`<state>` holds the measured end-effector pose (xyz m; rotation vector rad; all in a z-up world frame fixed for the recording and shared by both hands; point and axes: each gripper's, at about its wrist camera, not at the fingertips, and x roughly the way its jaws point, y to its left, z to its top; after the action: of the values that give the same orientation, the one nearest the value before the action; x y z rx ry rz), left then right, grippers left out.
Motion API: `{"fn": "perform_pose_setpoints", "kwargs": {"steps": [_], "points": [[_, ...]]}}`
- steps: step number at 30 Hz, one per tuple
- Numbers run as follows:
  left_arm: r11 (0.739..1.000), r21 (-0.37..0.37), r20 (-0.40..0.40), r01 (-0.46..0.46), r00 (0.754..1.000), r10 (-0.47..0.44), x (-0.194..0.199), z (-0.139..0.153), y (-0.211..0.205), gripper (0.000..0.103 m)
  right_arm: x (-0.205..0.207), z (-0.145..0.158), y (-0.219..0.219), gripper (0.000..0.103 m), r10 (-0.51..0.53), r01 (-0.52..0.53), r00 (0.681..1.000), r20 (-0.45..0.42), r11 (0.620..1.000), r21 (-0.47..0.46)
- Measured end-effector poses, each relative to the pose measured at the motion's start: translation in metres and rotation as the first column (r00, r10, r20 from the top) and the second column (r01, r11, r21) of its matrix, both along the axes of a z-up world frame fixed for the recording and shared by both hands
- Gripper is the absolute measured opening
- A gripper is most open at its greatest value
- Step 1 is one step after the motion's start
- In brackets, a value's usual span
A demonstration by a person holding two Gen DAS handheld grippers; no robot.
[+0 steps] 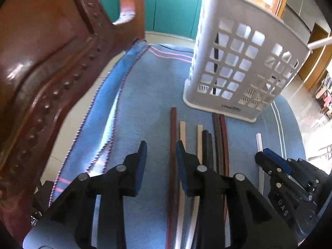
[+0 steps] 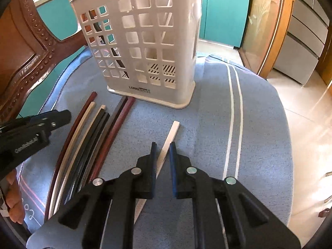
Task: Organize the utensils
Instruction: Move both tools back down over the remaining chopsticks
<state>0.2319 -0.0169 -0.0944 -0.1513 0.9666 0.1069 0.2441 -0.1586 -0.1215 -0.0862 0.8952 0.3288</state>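
A white holder (image 2: 143, 47) was seen upright on a blue cloth (image 2: 207, 124), toward its far edge. One dark stick and one white stick could be seen inside it through the grid holes.

In front of the holder, a row of chopsticks (image 1: 199, 149) was laid on the cloth, side by side: dark red, cream, black and brown ones. One white chopstick (image 2: 168, 141) was laid apart from them, to the right of the row.

The right gripper (image 2: 162, 155) was held low over the white chopstick, with its jaws parted only a little on both sides of it; no contact could be seen.

The left gripper (image 1: 161, 155) was held released over the left part of the row, and nothing was grasped.

A carved wooden chair (image 1: 41, 62) was seen at the left edge of the cloth.
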Motion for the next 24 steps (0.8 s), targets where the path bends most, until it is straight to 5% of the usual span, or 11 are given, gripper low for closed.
{"fn": "perform_pose_setpoints", "kwargs": {"steps": [15, 17, 24], "points": [[0.998, -0.001, -0.026, 0.067, 0.997, -0.067, 0.015, -0.013, -0.008, 0.032, -0.006, -0.003, -0.007, 0.014, -0.013, 0.013, 1.000, 0.026, 1.000, 0.001], [0.997, 0.000, -0.025, 0.073, 0.997, -0.073, 0.015, -0.013, -0.010, 0.014, -0.005, -0.002, -0.007, 0.014, -0.014, 0.014, 1.000, 0.026, 1.000, 0.003], [0.996, -0.057, 0.019, 0.066, 0.998, -0.065, -0.004, 0.002, -0.010, 0.013, -0.004, -0.002, -0.010, 0.014, -0.016, 0.016, 1.000, 0.021, 1.000, 0.011]]}}
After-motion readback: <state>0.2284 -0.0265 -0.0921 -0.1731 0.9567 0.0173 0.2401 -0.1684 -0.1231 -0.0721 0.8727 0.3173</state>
